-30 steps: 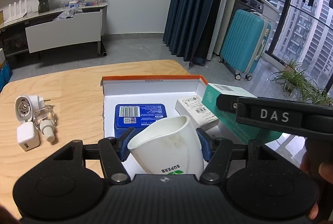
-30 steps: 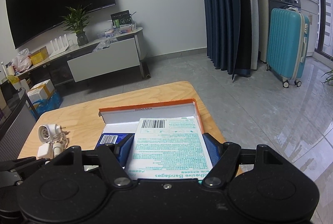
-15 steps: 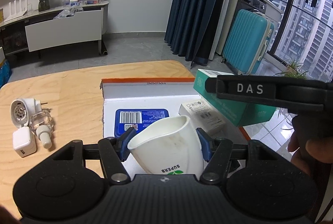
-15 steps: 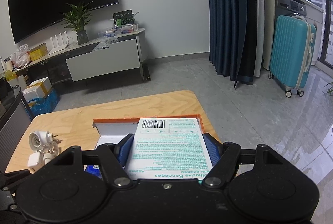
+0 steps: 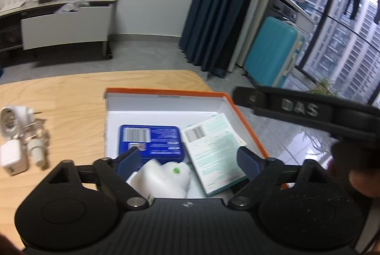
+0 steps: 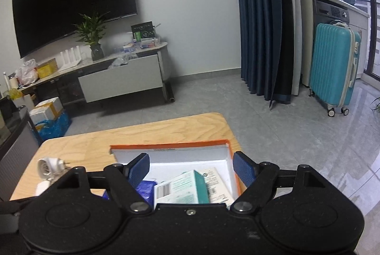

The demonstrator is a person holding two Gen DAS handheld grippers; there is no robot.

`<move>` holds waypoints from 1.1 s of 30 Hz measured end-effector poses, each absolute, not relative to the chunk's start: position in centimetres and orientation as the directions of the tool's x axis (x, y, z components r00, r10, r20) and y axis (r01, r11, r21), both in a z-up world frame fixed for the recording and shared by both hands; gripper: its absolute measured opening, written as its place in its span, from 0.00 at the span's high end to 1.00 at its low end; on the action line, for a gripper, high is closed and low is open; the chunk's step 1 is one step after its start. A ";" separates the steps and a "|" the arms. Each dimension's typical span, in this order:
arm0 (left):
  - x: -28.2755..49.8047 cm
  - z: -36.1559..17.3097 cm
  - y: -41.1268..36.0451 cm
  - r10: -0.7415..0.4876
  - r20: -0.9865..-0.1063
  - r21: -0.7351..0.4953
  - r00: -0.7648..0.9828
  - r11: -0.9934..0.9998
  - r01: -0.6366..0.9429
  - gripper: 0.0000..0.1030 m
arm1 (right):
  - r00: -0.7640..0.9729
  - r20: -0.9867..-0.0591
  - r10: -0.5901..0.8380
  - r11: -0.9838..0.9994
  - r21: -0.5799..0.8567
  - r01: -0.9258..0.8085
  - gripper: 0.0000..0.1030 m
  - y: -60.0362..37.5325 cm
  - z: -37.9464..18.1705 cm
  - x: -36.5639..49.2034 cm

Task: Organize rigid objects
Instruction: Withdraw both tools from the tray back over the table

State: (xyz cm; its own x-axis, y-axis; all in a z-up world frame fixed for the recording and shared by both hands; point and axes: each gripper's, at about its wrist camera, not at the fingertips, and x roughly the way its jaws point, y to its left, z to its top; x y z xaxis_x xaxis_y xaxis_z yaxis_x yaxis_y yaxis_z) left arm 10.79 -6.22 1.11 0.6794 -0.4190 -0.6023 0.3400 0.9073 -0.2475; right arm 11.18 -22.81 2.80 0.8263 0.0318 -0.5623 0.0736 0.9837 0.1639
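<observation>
An orange-rimmed white box [image 5: 166, 93] sits on the wooden table [image 5: 59, 98]. Inside it lie a blue tin [image 5: 152, 141], a green bandage box [image 5: 213, 155] and a white cup [image 5: 163, 176], which is blurred and on its side. My left gripper [image 5: 187, 160] hangs just above the cup. Its jaws are opening and the pads are clear of the cup. In the right wrist view my right gripper [image 6: 192, 169] is also opening over the box [image 6: 171, 146]. The bandage box [image 6: 180, 191] rests tilted below it, free of the pads, beside the blue tin [image 6: 144, 188].
White plug adapters [image 5: 10, 117], a white charger [image 5: 11, 159] and a clear vial [image 5: 35, 143] lie on the table left of the box. The black DAS-marked body [image 5: 296, 110] of the right-hand tool and a person's hand [image 5: 356, 174] cross the right. The table edge is just beyond the box.
Both grippers have widened. The left one let go of the white cup, which now lies in the box. The right one let go of the bandage box, which dropped in beside the blue tin.
</observation>
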 end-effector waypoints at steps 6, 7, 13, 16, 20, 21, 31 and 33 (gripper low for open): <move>9.9 1.6 -3.5 -0.332 -0.619 -0.221 0.712 0.943 0.248 0.04 | 0.822 -0.567 0.057 0.981 0.184 0.059 0.11 -21.4 3.1 10.0; 9.8 1.7 -2.9 -0.313 -0.622 -0.216 0.718 0.950 0.227 0.04 | 0.821 -0.568 0.067 0.981 0.187 0.050 0.11 -21.1 3.1 9.9; 9.2 2.0 1.3 -0.206 -0.640 -0.195 0.740 0.975 0.103 0.04 | 0.811 -0.572 0.124 0.981 0.194 -0.013 0.11 -18.5 2.9 9.7; 8.9 2.1 3.2 -0.157 -0.645 -0.184 0.748 0.982 0.047 0.03 | 0.800 -0.580 0.152 0.979 0.201 -0.041 0.11 -17.0 2.7 9.9; 8.9 2.0 5.3 -0.107 -0.651 -0.185 0.752 0.982 -0.020 0.03 | 0.786 -0.587 0.194 0.976 0.198 -0.093 0.11 -14.8 2.6 10.0; 8.9 1.9 5.8 -0.095 -0.651 -0.186 0.753 0.982 -0.038 0.03 | 0.784 -0.586 0.204 0.975 0.197 -0.106 0.11 -14.3 2.5 10.0; 11.7 -0.8 9.3 0.016 -0.683 -0.160 0.730 0.972 -0.171 0.03 | 0.762 -0.592 0.263 0.963 0.201 -0.177 0.11 -11.9 2.0 10.1; 12.4 -1.1 9.4 0.026 -0.685 -0.148 0.728 0.973 -0.174 0.03 | 0.758 -0.594 0.269 0.962 0.201 -0.184 0.11 -11.7 1.9 10.2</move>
State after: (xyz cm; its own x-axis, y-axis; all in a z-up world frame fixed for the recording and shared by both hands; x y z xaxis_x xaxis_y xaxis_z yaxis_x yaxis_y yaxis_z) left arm 12.35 9.42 -1.10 0.7281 0.0263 -0.6850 -0.1745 0.9735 -0.1481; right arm 10.19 -11.65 1.88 0.7584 0.2688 -0.5938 -0.1837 0.9622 0.2010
